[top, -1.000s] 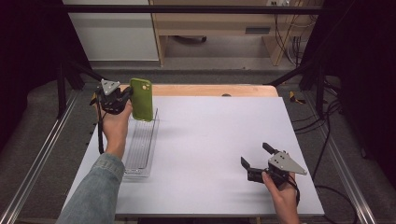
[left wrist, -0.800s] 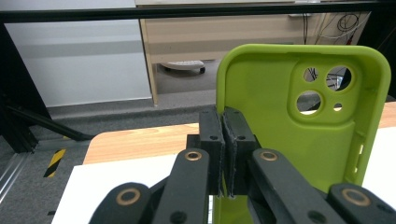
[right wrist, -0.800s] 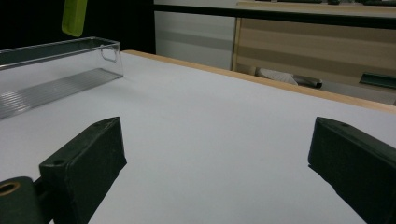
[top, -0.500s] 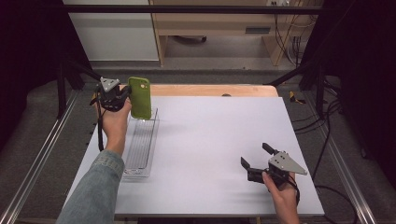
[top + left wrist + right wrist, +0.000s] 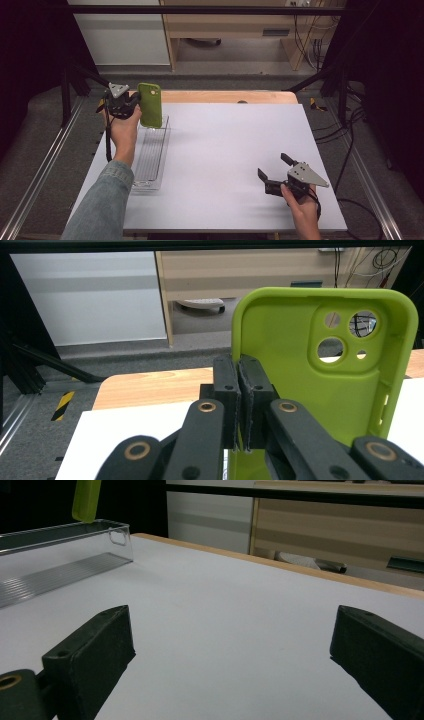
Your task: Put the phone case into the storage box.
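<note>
A lime-green phone case (image 5: pixel 150 104) hangs upright in the air above the far end of a clear plastic tray (image 5: pixel 150 155). My left gripper (image 5: pixel 134 104) is shut on the case's left edge. In the left gripper view the case (image 5: pixel 320 365) shows its inner side with camera holes, pinched between the closed jaws of my left gripper (image 5: pixel 241 390). My right gripper (image 5: pixel 272 167) rests low over the table's near right, open and holding nothing. In the right gripper view the case's lower end (image 5: pixel 86 500) hangs above the tray (image 5: pixel 60 555), far beyond my right gripper (image 5: pixel 230 650).
The white tabletop (image 5: pixel 225 150) has a wooden strip (image 5: pixel 225 96) along its far edge. Metal rails (image 5: pixel 45 165) run along both sides of the table. A pale cabinet (image 5: pixel 120 35) and a wooden shelf unit (image 5: pixel 235 25) stand on the floor behind.
The left gripper has lifted the green case slightly higher and a little toward the far edge above the tray. The right gripper has stayed in place.
</note>
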`<move>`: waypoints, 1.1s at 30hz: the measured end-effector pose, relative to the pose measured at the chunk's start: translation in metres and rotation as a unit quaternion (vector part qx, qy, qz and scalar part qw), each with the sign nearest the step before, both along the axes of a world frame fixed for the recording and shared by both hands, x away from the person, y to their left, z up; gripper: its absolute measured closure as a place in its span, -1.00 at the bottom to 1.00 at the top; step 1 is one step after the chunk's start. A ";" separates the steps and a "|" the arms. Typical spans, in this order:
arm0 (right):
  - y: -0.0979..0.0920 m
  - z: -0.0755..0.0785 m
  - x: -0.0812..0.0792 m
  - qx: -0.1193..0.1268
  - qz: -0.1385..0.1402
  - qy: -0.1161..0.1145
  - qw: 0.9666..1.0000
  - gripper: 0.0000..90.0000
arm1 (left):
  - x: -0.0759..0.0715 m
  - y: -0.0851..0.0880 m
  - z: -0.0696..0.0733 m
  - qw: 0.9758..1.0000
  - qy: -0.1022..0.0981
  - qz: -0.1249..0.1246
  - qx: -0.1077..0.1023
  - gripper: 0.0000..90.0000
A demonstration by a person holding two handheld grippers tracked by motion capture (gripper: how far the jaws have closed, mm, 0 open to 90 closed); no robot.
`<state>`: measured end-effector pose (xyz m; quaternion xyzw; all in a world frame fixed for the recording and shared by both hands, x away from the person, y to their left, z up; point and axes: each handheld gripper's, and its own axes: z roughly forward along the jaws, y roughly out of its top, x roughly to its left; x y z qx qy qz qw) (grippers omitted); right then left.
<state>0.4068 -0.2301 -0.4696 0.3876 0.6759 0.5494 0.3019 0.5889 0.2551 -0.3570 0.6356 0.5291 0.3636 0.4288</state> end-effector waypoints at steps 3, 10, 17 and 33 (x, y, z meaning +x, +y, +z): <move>0.000 0.000 0.000 -0.002 0.001 0.000 1.000 -0.91 | 0.000 0.001 0.000 1.000 0.000 0.000 -0.001 0.94; 0.000 -0.001 0.000 0.001 -0.001 0.001 1.000 -0.91 | 0.000 0.002 -0.001 1.000 0.000 -0.001 -0.005 0.94; 0.000 -0.001 -0.003 0.019 0.003 -0.013 1.000 -0.92 | 0.002 0.000 -0.003 1.000 0.002 -0.003 -0.003 0.94; 0.002 -0.002 -0.008 0.019 0.013 -0.020 1.000 -0.92 | 0.008 -0.003 -0.008 1.000 0.009 0.003 0.003 0.94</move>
